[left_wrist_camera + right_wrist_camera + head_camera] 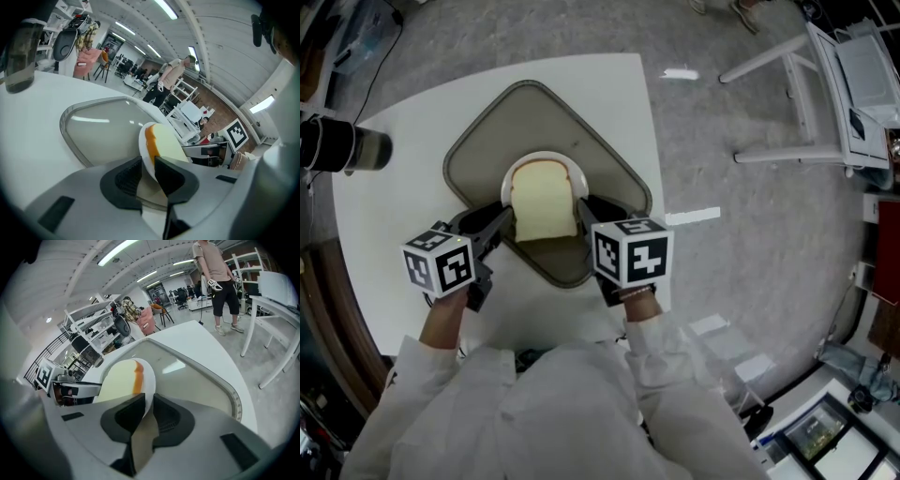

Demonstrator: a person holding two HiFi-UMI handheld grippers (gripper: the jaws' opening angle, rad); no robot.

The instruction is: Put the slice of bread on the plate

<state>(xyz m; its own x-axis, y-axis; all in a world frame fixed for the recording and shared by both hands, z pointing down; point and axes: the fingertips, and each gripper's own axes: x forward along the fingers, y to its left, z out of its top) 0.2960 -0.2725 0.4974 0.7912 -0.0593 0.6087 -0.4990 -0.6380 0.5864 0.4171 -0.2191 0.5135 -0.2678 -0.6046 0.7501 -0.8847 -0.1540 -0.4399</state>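
A slice of white bread [544,199] lies on a small white plate [573,169], over a grey-green tray [483,141] on the white table. My left gripper [508,221] is shut on the plate's left rim, and my right gripper [584,212] is shut on its right rim. In the left gripper view the plate [142,146] stands edge-on between the jaws of the left gripper [149,171], the bread [169,146] showing its brown crust. The right gripper view has the plate [149,380] pinched by the right gripper [148,411], with the bread [116,381] on its left face.
A dark jar [342,147] stands at the table's [384,216] left edge, and shows in the left gripper view as a glass jar [21,54]. A white frame chair [806,103] stands on the floor to the right. A person [218,273] stands beyond the table.
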